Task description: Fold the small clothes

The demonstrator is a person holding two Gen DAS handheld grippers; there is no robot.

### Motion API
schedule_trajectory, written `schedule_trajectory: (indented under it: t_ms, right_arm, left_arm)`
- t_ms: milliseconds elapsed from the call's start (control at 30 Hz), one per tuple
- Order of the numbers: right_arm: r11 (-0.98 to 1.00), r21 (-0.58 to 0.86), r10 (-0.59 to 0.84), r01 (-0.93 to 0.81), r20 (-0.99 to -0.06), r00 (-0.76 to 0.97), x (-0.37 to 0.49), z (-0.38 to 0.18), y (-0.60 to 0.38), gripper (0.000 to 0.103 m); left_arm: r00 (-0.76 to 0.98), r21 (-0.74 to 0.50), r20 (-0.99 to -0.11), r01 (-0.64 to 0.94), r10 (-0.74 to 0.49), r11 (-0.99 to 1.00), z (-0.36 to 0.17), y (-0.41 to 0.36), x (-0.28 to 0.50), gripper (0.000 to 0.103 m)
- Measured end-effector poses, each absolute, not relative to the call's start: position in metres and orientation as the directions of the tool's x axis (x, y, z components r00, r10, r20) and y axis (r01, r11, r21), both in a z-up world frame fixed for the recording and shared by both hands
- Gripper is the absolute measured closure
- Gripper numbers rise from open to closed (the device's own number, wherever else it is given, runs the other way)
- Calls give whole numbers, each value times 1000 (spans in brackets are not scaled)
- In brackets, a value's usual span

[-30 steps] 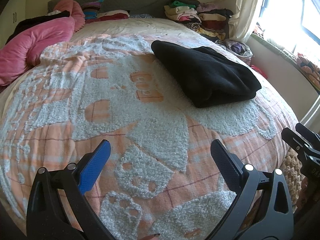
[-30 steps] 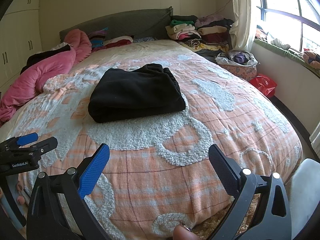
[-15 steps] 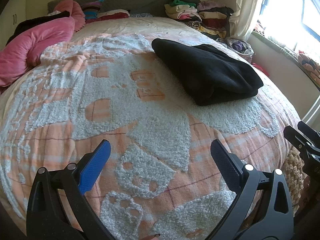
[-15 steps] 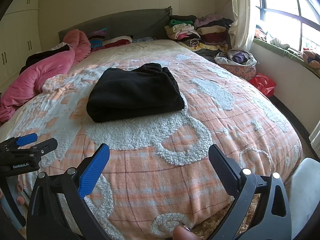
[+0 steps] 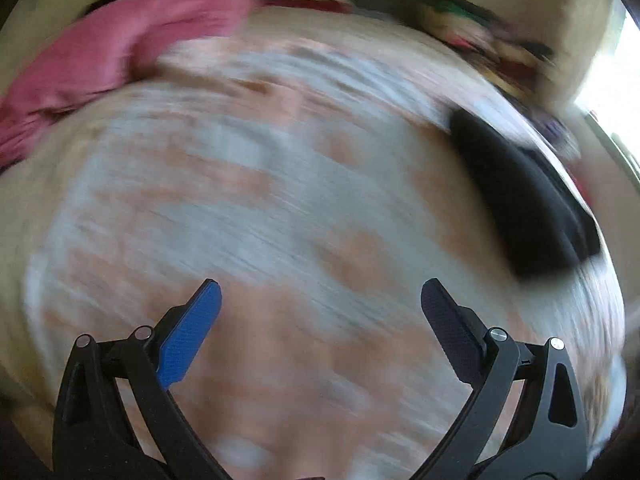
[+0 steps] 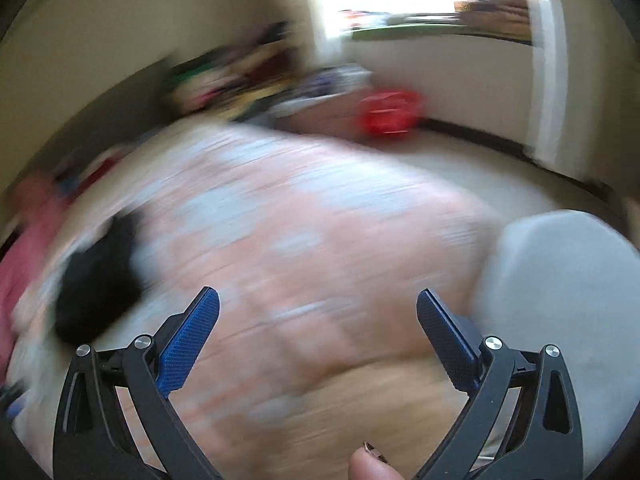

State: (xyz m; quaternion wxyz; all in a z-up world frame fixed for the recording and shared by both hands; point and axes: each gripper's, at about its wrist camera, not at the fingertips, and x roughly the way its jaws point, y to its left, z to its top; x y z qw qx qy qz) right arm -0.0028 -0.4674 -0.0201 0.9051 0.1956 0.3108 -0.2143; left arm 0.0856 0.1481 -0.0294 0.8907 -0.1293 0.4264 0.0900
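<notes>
Both views are heavily blurred. At far left of the left wrist view a pink quilt [image 5: 112,40] lies along the bed [image 5: 280,184]. The left gripper [image 5: 320,300] is wide open and holds nothing. The black garment [image 5: 528,200], apparently already folded, lies at the right edge, well apart from it. The right gripper [image 6: 318,308] also gapes empty, aimed past the bed's corner. Likely 1 fold is finished; next, fetch another garment.
</notes>
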Motion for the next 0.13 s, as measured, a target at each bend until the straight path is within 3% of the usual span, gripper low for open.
schedule_trajectory:
  t_ms: [133]
  right_arm:
    - [594, 68, -529, 802, -718, 452, -28, -45, -600, 5]
  left_arm:
    - [560, -92, -794, -495, 236, 864, -22, 267, 110, 9]
